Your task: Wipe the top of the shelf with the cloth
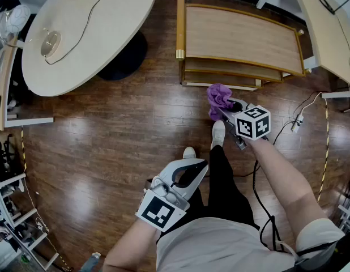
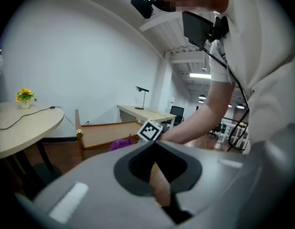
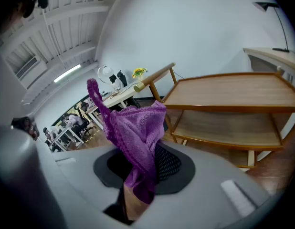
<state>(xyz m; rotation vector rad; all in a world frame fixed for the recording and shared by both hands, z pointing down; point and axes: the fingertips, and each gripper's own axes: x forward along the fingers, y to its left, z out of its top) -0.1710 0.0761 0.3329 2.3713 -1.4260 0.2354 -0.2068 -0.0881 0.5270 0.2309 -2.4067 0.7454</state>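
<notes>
Purple cloth (image 1: 218, 98) sits bunched in the right claw's (image 1: 225, 110) tight pinch, held up near the front of the shelf (image 1: 240, 38), seemingly ready to come down on the top board, while the left claw (image 1: 201, 165) hangs low, closed and empty.

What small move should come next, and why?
Probably reach the right gripper forward to set the purple cloth on the shelf top: the cloth is clamped in its jaws but hangs short of the shelf, not touching it.
</notes>
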